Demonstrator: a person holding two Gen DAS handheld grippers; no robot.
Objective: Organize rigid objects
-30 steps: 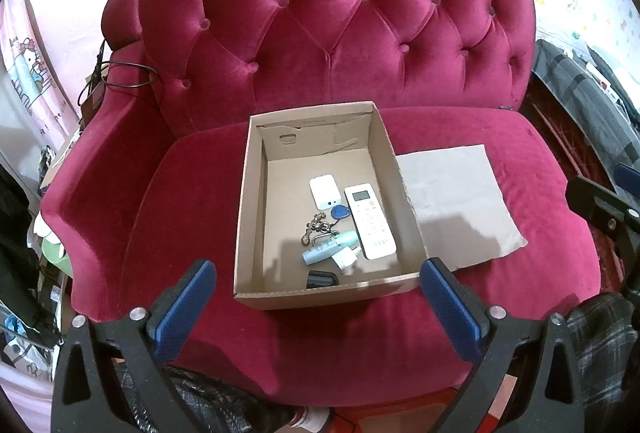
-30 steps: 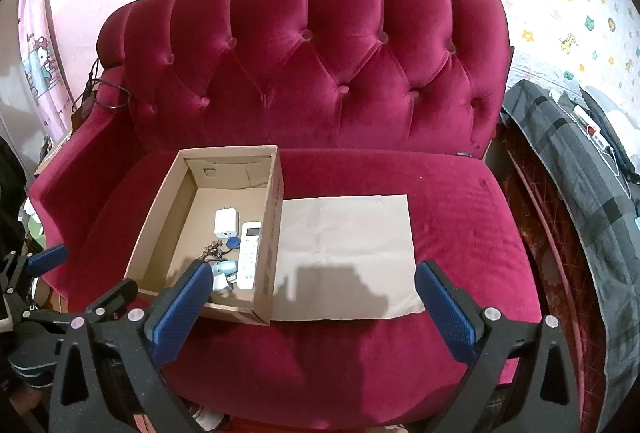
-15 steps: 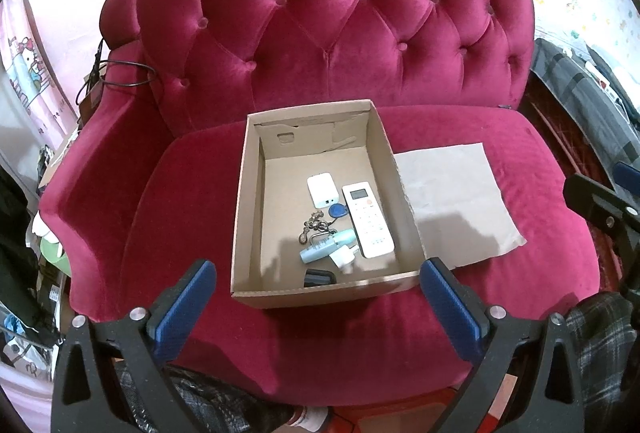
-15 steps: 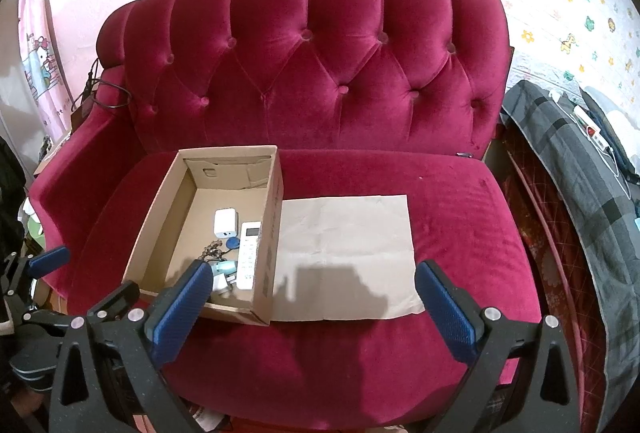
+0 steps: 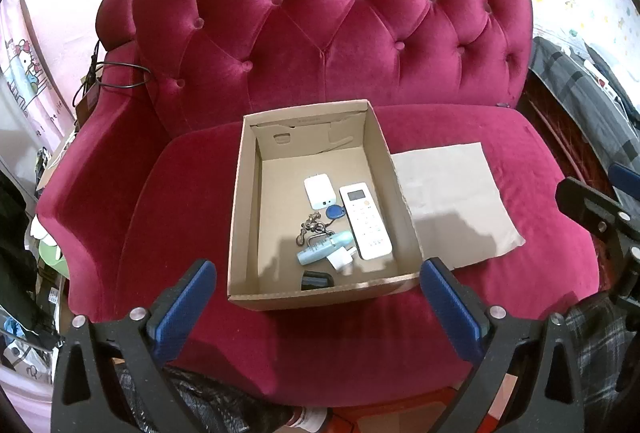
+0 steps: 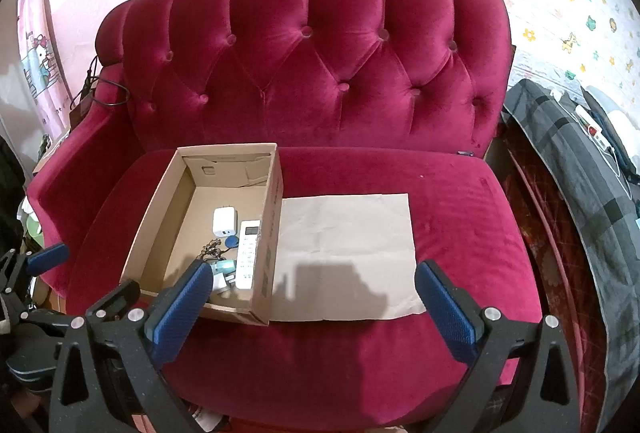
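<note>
hovering spread over a red sofa [image 5: 400, 333], both hand-held grippers face a cardboard box [image 5: 244, 201].

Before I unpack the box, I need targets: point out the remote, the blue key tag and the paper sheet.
remote [image 5: 367, 220]: left wrist view, on its keypad.
blue key tag [image 5: 335, 211]: left wrist view, on its oval face.
paper sheet [image 6: 352, 233]: right wrist view, on its bare middle.

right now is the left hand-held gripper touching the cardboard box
Apart. The left wrist view shows red sofa cushion between the open left hand-held gripper and the cardboard box.
</note>
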